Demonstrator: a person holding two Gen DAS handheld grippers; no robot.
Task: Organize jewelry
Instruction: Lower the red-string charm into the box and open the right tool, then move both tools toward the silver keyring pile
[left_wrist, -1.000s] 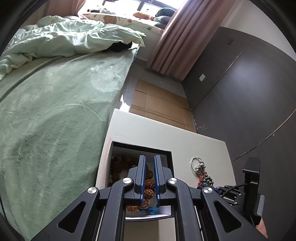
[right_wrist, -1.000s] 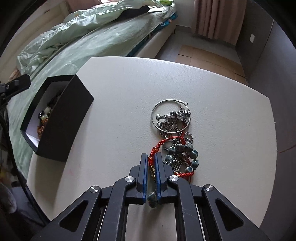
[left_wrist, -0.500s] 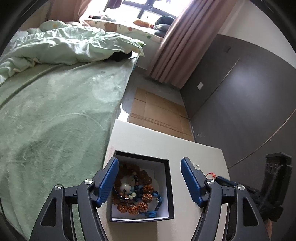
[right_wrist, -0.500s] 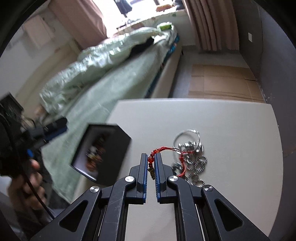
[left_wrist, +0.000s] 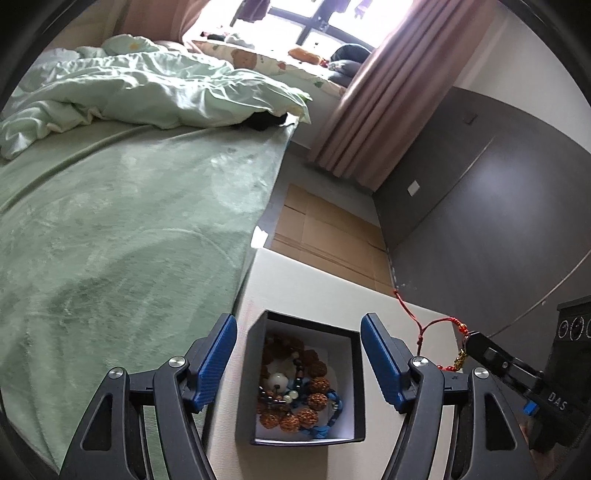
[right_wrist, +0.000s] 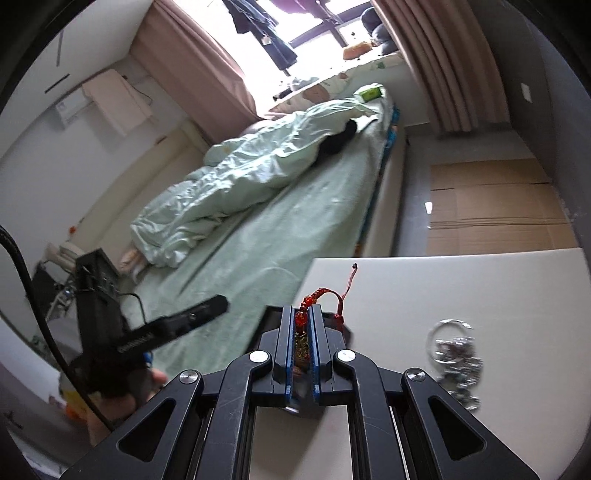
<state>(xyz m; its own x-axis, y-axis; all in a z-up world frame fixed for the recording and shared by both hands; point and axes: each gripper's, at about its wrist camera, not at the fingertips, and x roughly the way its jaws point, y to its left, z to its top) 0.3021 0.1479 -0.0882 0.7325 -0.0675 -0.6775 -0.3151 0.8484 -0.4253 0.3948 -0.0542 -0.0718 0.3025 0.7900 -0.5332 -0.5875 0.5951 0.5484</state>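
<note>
A black box (left_wrist: 352, 387) with a white lining stands on the white table (left_wrist: 314, 280). Brown, white and blue bead bracelets (left_wrist: 295, 391) lie heaped inside it. My left gripper (left_wrist: 297, 321) hangs open just above the box, nothing between its blue pads. My right gripper (right_wrist: 299, 310) is shut on a red cord bracelet (right_wrist: 319, 293) with a gold charm, lifted off the table. Its cord tail dangles free. In the left wrist view the right gripper (left_wrist: 470, 339) hovers right of the box with the red bracelet (left_wrist: 424, 326). The right wrist view hides most of the box behind my fingers.
A pile of silver rings and chains (right_wrist: 456, 350) lies on the table (right_wrist: 461, 288) to the right. A green-covered bed (left_wrist: 110, 240) runs along the table's left edge. Flat cardboard (left_wrist: 325, 229) covers the floor beyond, beside a dark wall (left_wrist: 480, 203).
My left gripper opened, left the brown bead bracelet in the box and drew back. My right gripper rose with the red cord bracelet, lifting it off the silver pile toward the box.
</note>
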